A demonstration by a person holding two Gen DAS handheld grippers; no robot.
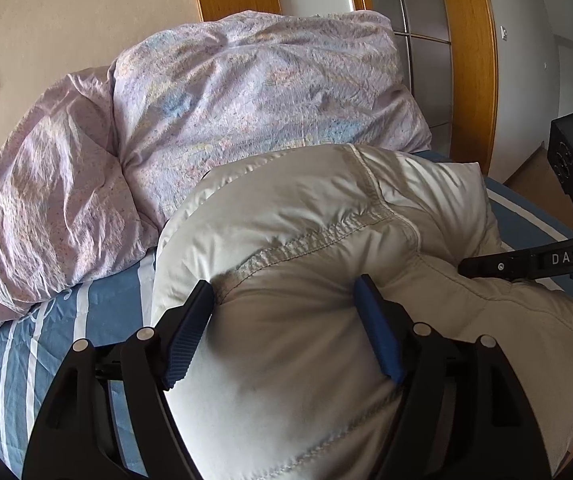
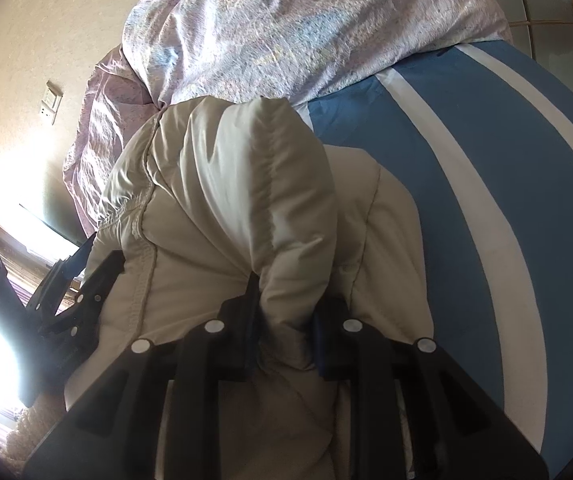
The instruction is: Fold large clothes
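Both tongs [image 1: 286, 304] [image 2: 286, 304] astride puffy jacket [image 1: 306, 220], R pinching fold.

left hand-held gripper [image 1: 286, 300]: jaws wide | right hand-held gripper [image 2: 282, 300]: jaws narrow, apparently clamped

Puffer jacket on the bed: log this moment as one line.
left gripper: wide around cream puffer jacket bulge | right gripper: shut on jacket fold | surface: blue striped sheet | behind: lilac duvet
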